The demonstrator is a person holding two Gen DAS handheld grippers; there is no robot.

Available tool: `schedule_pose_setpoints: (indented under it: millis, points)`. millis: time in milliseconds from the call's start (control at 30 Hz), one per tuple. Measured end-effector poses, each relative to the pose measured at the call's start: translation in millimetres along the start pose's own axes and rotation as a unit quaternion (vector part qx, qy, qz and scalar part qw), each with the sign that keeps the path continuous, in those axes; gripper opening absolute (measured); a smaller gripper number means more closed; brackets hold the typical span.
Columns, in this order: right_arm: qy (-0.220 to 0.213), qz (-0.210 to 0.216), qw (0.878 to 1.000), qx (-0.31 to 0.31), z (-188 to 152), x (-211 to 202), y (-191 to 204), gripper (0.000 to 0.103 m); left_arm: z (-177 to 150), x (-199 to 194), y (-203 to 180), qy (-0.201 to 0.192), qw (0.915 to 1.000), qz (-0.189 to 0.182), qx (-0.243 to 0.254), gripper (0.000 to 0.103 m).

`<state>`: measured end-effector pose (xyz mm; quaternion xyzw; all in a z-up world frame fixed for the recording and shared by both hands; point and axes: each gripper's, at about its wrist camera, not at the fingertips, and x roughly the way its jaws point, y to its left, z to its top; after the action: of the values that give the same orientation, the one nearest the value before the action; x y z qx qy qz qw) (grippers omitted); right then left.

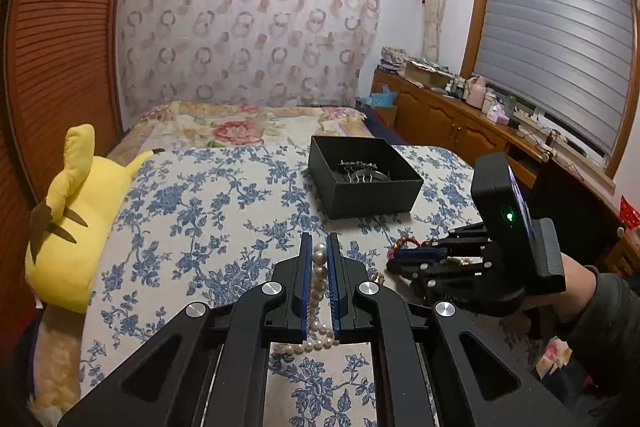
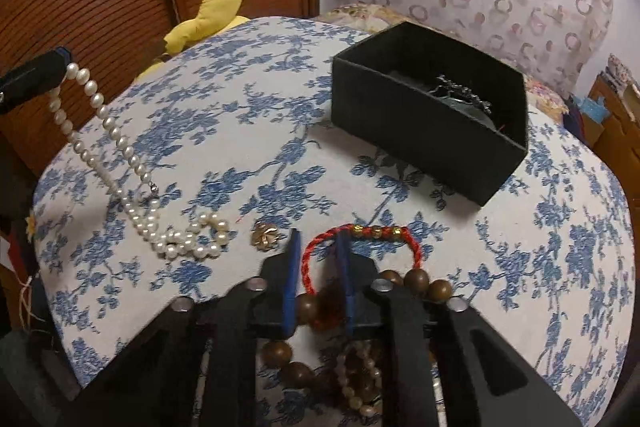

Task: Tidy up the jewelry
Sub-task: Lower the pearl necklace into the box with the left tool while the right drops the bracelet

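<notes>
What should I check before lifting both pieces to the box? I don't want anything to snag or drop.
1. Left tool clamped on the pearls: ok, shut on the strand.
2. Pearls clear of the bed: not ok, the far end lies coiled on the cover.
3. Right tool on the red cord: cannot tell; the cord runs between the fingers, but whether the pads press it is unclear.
4. Wooden beads clear of the right tool: not ok, they lie under it against the cord.
5. Box open with room: ok, one dark ornament inside.
6. Gold charm out of the way: ok, apart from both strands.
</notes>
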<state>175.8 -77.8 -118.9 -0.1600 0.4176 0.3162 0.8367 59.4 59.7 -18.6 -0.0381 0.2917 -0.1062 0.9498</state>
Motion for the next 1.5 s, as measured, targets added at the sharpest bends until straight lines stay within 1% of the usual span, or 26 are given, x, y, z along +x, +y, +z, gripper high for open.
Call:
schedule_pose_setpoints:
  millis: [33,133,200,400,467,600,800,1233,1500]
  points:
    - [-0.002,0.001,1.0,-0.003,-0.4,0.0,-0.3,0.003,-0.1,0.9,0.2,0.001,1.0,0.0,0.0,0.006]
    - [-0.008,0.006,1.0,-0.004,-0.5,-0.5,-2.4,0.003,1.1,2.5,1.2,0.001,1.0,0.001,0.0,0.006]
    - [-0.024,0.012,1.0,-0.003,0.9,-7.2,-4.2,0.002,1.5,2.2,1.2,-0.001,1.0,-0.001,0.0,0.006]
    - [-0.103,0.023,0.994,0.008,14.2,-65.2,-13.5,0.002,23.0,-1.0,-1.9,-0.02,0.9997,-0.012,0.003,0.006]
    - [-0.119,0.027,0.993,0.008,18.0,-80.2,-15.9,0.002,33.8,-3.5,-4.8,-0.028,0.9995,-0.015,0.007,0.006]
    - [-0.143,0.023,0.989,0.003,26.9,-106.6,-21.5,0.002,52.6,-7.2,-13.4,-0.043,0.9986,-0.025,0.019,0.006]
    - [-0.161,0.009,0.987,0.002,37.2,-122.6,-33.3,0.002,76.6,-3.7,-21.1,-0.051,0.9977,-0.034,0.028,0.006]
    - [-0.186,-0.006,0.982,0.012,48.7,-138.2,-54.1,0.002,138.0,-11.6,-47.5,-0.087,0.9935,-0.029,0.068,0.006]
    - [-0.199,-0.02,0.98,0.019,59.0,-141.5,-67.4,0.002,164.9,2.3,-58.6,-0.086,0.9929,-0.018,0.079,0.006]
